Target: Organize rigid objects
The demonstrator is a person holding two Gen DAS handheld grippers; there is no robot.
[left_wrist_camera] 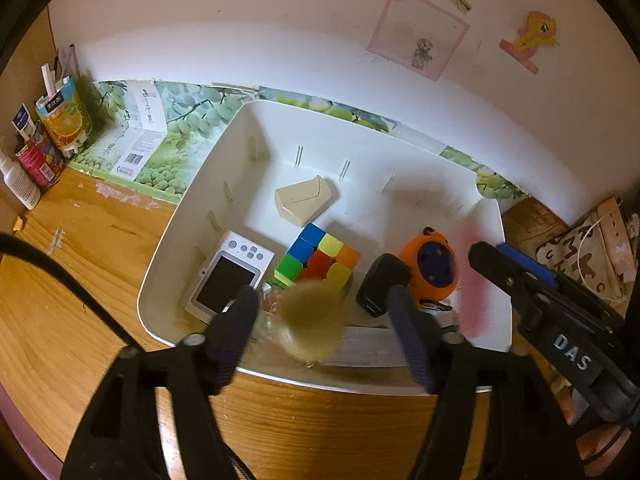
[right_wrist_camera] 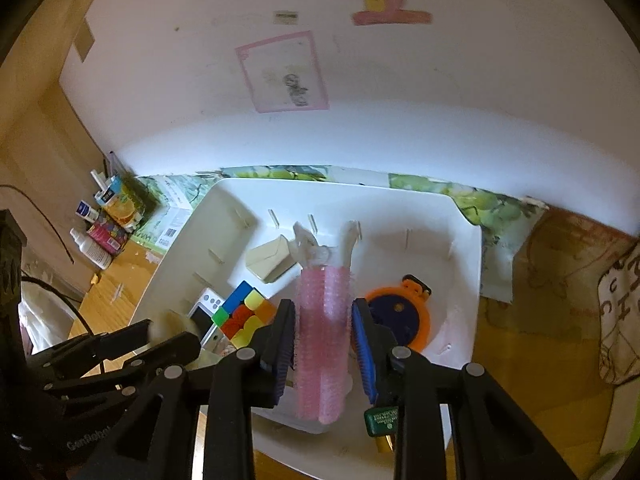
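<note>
From the left wrist, your left gripper tilts steeply over the white bin's near rim, jaws apart around a blurred yellowish object, probably loose. From the right wrist, your right gripper slants down over the bin, jaws flanking the pink roller; contact unclear, with bare floor right of the orange disc.

Two hand-held grippers were in view, the left hand-held gripper and the right hand-held gripper. One white bin stood on the counter. In or over it were one colour cube, one beige block, one small white screen device, one orange round tool, one pink roller and one blurred tan object. At the counter's far left stood one juice carton, one white bottle and one red cup. Two drawings hung on the wall: one pink-framed, one yellow figure.
</note>
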